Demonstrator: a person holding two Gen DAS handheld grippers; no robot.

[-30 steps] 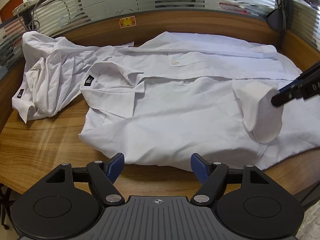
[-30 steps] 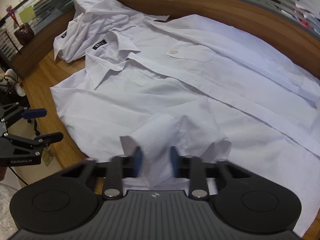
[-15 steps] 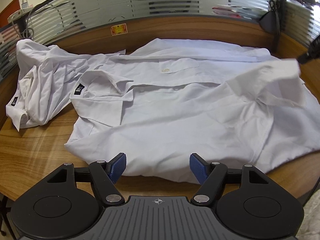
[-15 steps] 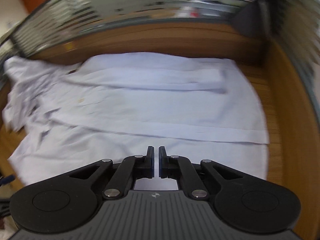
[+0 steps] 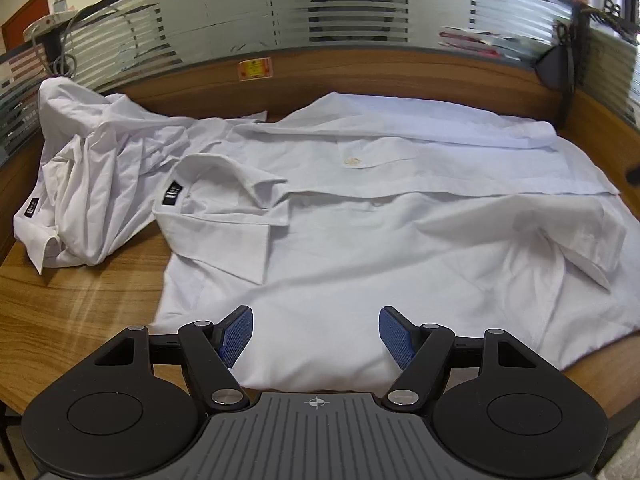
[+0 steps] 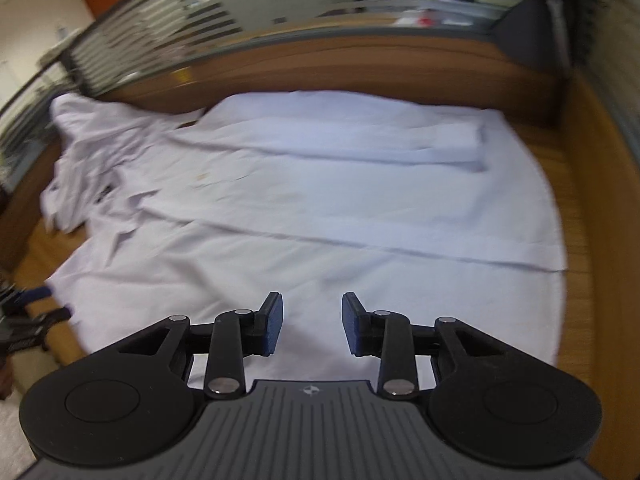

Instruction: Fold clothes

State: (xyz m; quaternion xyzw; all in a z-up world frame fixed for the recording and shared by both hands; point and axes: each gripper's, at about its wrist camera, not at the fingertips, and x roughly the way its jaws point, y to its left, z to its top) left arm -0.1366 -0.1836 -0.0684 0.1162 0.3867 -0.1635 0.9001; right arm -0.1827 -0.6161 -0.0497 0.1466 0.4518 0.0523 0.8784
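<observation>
A white shirt (image 5: 360, 232) lies spread front-up on the wooden desk (image 5: 80, 296), collar (image 5: 224, 184) to the left. Its near sleeve (image 5: 560, 232) lies folded across the body, cuff at the right. The same shirt (image 6: 340, 208) fills the blurred right wrist view. My left gripper (image 5: 316, 334) hovers open over the shirt's near edge, nothing between its blue pads (image 5: 236, 332). My right gripper (image 6: 312, 322) is open above the shirt's lower part, holding nothing. The left gripper (image 6: 36, 308) shows at the far left of the right wrist view.
A second white shirt (image 5: 88, 184) lies crumpled at the desk's left end. A raised wooden wall (image 5: 400, 76) with frosted glass above it bounds the back and right. A dark lamp-like object (image 5: 556, 68) stands at the back right corner.
My right gripper carried the sleeve to the right across the shirt, then opened and let it drop. The sleeve now lies flat. My left gripper moved in over the near edge.
</observation>
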